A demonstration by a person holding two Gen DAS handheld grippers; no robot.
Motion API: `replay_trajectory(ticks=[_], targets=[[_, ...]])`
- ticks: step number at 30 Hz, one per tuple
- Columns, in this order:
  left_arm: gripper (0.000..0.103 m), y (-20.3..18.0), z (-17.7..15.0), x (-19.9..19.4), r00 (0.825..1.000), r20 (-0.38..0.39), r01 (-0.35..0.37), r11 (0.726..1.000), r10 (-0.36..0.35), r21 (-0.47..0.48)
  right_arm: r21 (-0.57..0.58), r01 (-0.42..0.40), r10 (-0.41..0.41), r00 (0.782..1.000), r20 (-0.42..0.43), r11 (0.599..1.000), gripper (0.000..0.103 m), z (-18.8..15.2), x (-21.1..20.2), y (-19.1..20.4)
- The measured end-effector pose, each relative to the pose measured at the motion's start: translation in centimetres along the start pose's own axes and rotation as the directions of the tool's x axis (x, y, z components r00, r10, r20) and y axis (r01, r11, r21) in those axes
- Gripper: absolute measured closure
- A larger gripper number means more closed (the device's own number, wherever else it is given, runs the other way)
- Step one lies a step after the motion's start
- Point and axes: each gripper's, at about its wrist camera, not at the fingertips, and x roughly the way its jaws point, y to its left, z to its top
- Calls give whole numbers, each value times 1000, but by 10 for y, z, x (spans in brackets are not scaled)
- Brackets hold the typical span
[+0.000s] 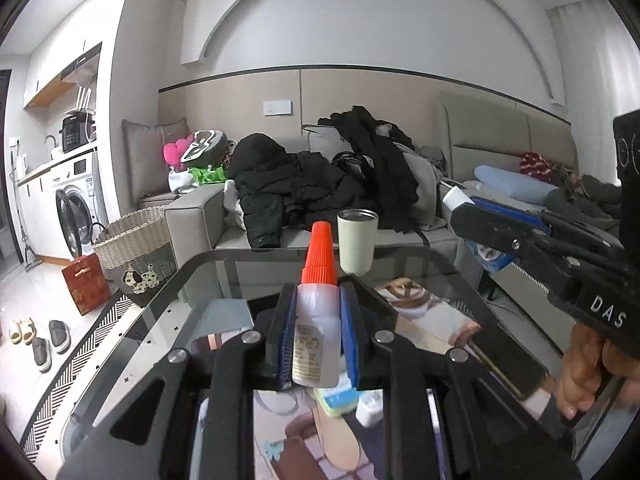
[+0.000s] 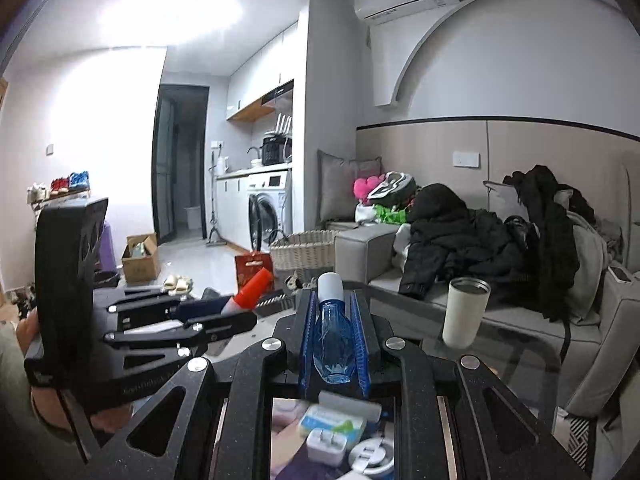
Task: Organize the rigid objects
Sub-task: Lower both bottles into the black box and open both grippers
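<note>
With our left gripper (image 1: 316, 332) clamping the glue bottle (image 1: 314, 344) and our right gripper (image 2: 334, 340) clamping the blue bottle (image 2: 332, 344) above the glass table (image 1: 168, 312), we are mid-carry and next need a set-down spot.

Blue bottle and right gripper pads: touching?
Touching. The right wrist view shows the blue bottle clamped between the right gripper, blue pads pressed against both sides.

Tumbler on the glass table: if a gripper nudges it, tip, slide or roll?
The tumbler stands upright, tall for its narrowing base, so a high nudge would probably tip it. On the smooth glass table a low push likely slides it. Once down, its round tapered body would likely roll in a curve.
</note>
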Motion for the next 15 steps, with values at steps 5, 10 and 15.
replay_trajectory(ticks=[5, 10, 15], targets=[[84, 9, 19, 43, 999, -33, -14, 999, 13, -30, 15, 37, -37, 999, -4, 999, 85, 20, 39, -9], [84, 25, 25, 105, 983, -184, 1, 994, -22, -112, 105, 76, -60, 987, -148, 992, 85, 29, 107, -39], [84, 26, 15, 158, 944, -329, -18, 987, -36, -160, 166, 109, -45, 936, -349, 980, 86, 8, 176, -66]])
